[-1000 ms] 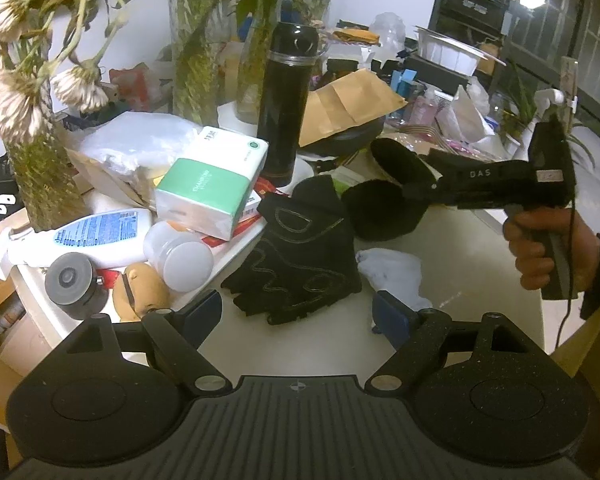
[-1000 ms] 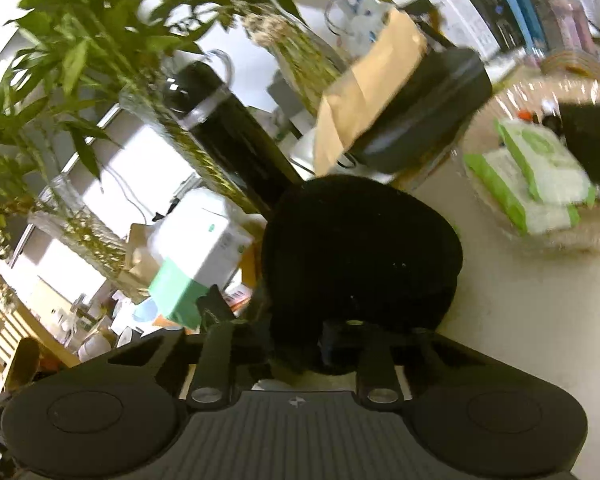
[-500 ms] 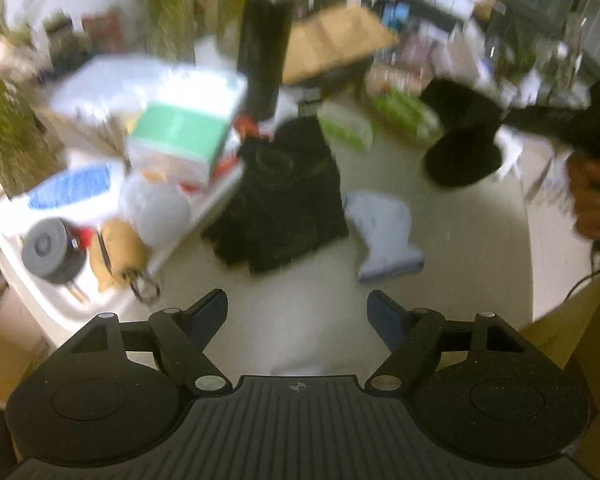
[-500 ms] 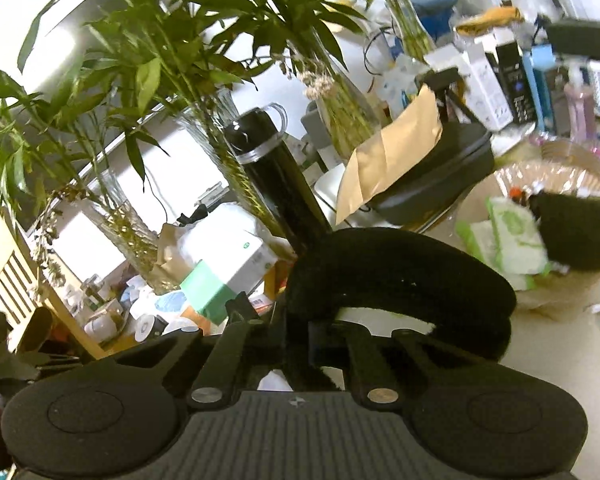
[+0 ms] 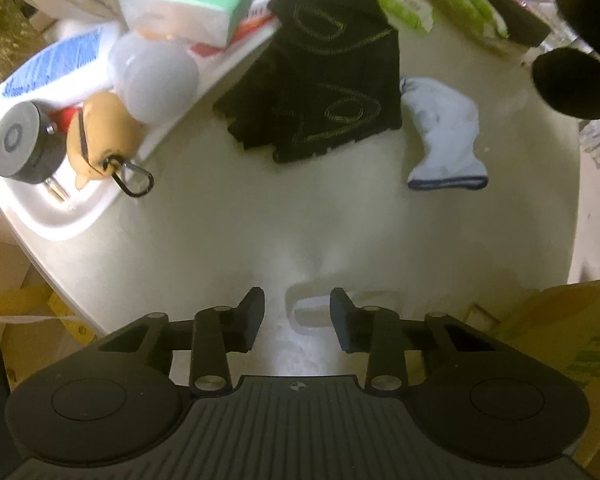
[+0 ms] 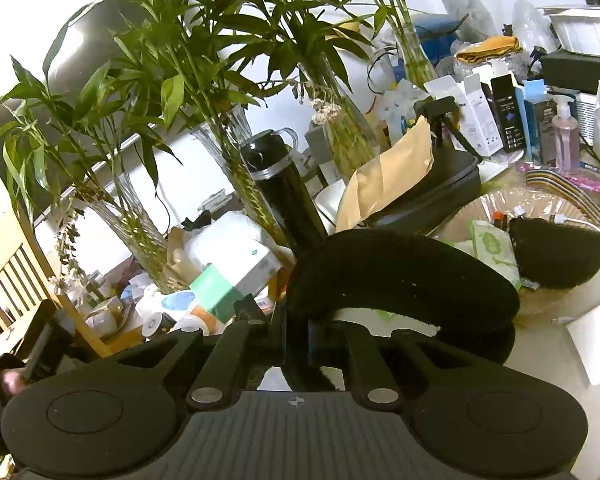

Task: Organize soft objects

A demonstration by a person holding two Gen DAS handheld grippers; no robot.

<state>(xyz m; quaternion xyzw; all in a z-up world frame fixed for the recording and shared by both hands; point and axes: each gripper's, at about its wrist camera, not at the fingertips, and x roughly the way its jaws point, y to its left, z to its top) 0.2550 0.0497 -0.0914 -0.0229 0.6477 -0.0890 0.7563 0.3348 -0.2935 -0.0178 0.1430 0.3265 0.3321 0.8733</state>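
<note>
Right gripper [image 6: 296, 330] clamped on black fuzzy pad [image 6: 404, 276], raised. Left gripper [image 5: 298, 316] points down at table [image 5: 228, 240]; jaws just narrowing, apart, nothing between; white sock [image 5: 444, 136] at 1 o'clock

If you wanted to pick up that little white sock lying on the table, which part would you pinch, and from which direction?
Pinch the bunched middle of the white sock, coming straight down from above. It lies flat and limp on the table, so there is no edge to slide under; the raised folds at mid-length give the fingers some cloth to close on. The navy-trimmed cuff looks flatter and harder to catch.
</note>
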